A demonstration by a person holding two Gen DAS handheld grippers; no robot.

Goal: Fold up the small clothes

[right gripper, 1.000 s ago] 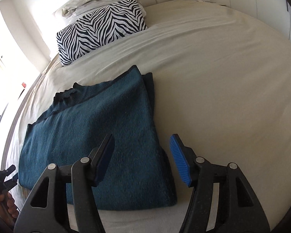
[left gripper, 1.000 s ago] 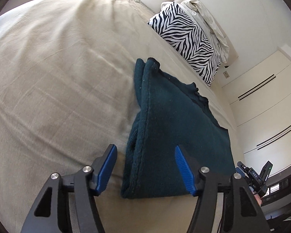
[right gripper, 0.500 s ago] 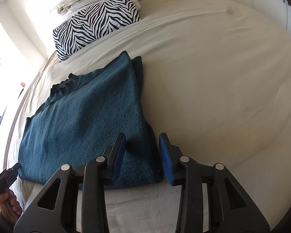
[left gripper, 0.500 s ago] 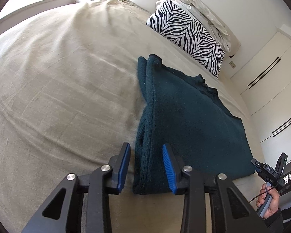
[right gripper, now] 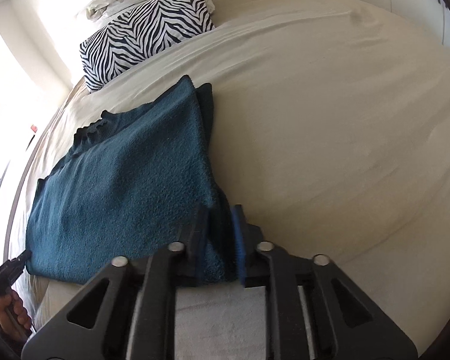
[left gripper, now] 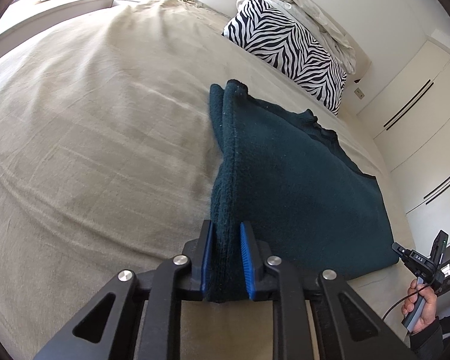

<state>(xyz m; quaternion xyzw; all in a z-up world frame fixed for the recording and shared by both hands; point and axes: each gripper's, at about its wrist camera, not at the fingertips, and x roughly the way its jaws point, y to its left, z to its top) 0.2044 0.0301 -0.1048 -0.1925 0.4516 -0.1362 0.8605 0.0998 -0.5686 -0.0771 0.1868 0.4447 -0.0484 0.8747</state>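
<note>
A dark teal knitted sweater [left gripper: 288, 174] lies folded on the beige bed; it also shows in the right wrist view [right gripper: 126, 174]. My left gripper [left gripper: 225, 258] is shut on the near left corner of the sweater, the fabric pinched between its blue pads. My right gripper [right gripper: 219, 240] is shut on the near right corner of the sweater in the same way. The right gripper also shows at the far right of the left wrist view [left gripper: 420, 261], and the left gripper at the far left of the right wrist view [right gripper: 6, 273].
The beige bed sheet [left gripper: 90, 138] spreads wide on both sides [right gripper: 330, 120]. A zebra-print pillow [left gripper: 288, 48] and crumpled white bedding [left gripper: 315, 6] sit at the head of the bed. White wardrobe doors [left gripper: 420, 114] stand beyond the bed.
Both grippers moved forward onto the sweater's near corners and closed on the fabric; a second ago both were open just short of the near edge.
</note>
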